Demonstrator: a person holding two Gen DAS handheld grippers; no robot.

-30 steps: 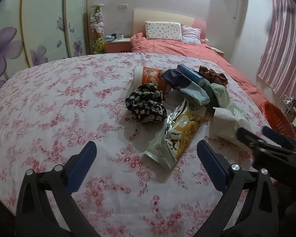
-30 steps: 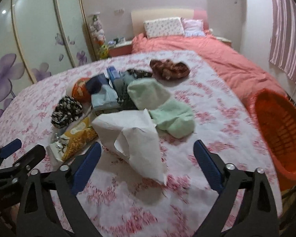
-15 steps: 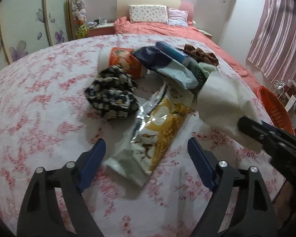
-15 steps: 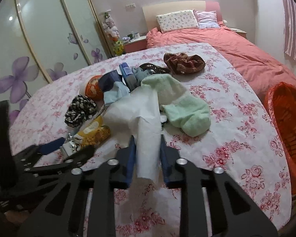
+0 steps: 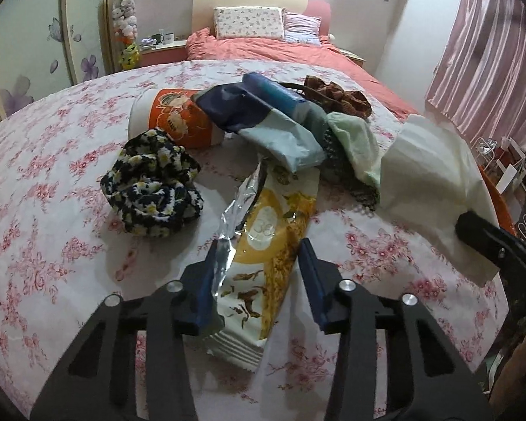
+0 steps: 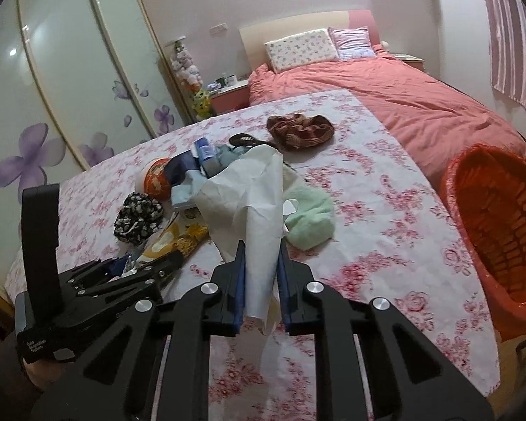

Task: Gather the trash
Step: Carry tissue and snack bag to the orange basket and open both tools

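Note:
A yellow snack bag (image 5: 266, 263) with a torn foil end lies flat on the flowered tablecloth (image 5: 52, 210). My left gripper (image 5: 257, 273) straddles its near half and its jaws are closing. The left pad touches the foil edge, while a thin gap shows at the right pad. The bag (image 6: 186, 242) and the left gripper (image 6: 147, 266) also show in the right wrist view. My right gripper (image 6: 261, 263) is shut on a white paper sheet (image 6: 252, 203), which stands up off the table. From the left wrist view, the sheet (image 5: 427, 175) hangs from the right gripper (image 5: 473, 224).
An orange cup (image 5: 179, 119) lies on its side by a black floral cloth (image 5: 154, 189), blue packets (image 5: 263, 119), a green cloth (image 5: 357, 140) and a brown cloth (image 5: 336, 94). An orange basket (image 6: 491, 217) stands off the table's right edge. A pink bed (image 6: 403, 94) lies behind.
My left gripper came forward and down over the snack bag and its jaws narrowed around it. My right gripper shut on the white sheet and raised it off the table.

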